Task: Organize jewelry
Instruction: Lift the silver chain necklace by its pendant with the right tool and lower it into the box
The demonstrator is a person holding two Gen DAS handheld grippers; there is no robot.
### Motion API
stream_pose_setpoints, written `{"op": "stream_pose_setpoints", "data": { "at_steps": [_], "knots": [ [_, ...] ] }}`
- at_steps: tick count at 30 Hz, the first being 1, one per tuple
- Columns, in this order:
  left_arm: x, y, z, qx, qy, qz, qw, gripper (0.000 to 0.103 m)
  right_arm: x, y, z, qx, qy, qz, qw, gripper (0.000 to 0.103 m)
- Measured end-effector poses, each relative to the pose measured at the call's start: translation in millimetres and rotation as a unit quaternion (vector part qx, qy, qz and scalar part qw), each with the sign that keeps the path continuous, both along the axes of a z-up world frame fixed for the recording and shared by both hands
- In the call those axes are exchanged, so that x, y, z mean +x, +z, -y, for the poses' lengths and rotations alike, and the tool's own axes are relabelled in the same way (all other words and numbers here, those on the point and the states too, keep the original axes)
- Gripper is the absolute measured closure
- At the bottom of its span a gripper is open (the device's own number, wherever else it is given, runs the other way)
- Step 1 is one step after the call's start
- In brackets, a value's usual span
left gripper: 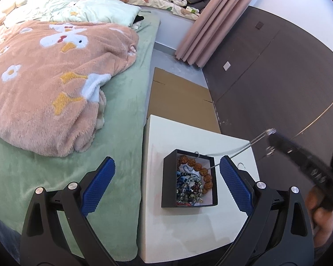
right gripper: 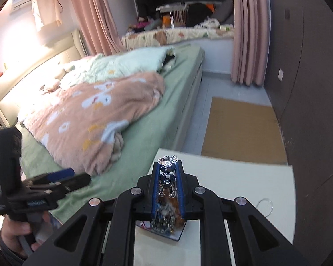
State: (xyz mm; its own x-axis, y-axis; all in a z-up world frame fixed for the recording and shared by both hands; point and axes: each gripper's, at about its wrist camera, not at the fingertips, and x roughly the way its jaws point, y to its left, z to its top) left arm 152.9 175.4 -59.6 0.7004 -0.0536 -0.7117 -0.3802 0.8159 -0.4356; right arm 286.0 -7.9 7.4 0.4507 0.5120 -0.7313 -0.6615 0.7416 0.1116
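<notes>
A black jewelry box (left gripper: 166, 186) sits on a white table (left gripper: 188, 232). It holds a brown bead bracelet (left gripper: 202, 170) and several darker bead strands (left gripper: 188, 188). My left gripper (left gripper: 166, 181) is open, with its blue pads on either side of the box, above it. My right gripper (right gripper: 167, 168) is shut on a silver bear pendant (right gripper: 167, 173) and holds it above the box (right gripper: 166, 228). In the left wrist view the pendant's thin silver chain (left gripper: 237, 149) runs blurred from the right gripper (left gripper: 270, 133) down into the box.
A small silver ring (right gripper: 264, 206) lies on the white table at the right; it also shows in the left wrist view (left gripper: 242, 165). A bed with a green sheet (left gripper: 122, 133) and a pink blanket (left gripper: 55, 84) is to the left. Flat cardboard (left gripper: 182, 104) lies on the floor beyond the table.
</notes>
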Motion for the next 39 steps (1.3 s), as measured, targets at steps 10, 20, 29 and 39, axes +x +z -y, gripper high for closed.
{"op": "stream_pose_setpoints", "data": {
  "at_steps": [10, 20, 29, 39],
  "knots": [
    [1, -13, -7, -0.004, 0.007, -0.012, 0.9999, 0.009, -8, -26, 1, 0.034, 0.01, -0.043, 0.998, 0.089],
    [-3, -13, -17, -0.022, 0.023, -0.001, 0.9995, 0.009, -34, 111, 16, 0.096, 0.027, 0.079, 0.992, 0.089],
    [-10, -7, -17, -0.019, 0.023, 0.004, 0.9995, 0.009, -34, 116, 14, 0.086, 0.025, 0.086, 0.992, 0.089],
    [-11, -13, -22, -0.022, 0.027, -0.001, 0.9994, 0.009, -20, 60, 8, 0.053, 0.015, 0.036, 0.998, 0.088]
  ]
}}
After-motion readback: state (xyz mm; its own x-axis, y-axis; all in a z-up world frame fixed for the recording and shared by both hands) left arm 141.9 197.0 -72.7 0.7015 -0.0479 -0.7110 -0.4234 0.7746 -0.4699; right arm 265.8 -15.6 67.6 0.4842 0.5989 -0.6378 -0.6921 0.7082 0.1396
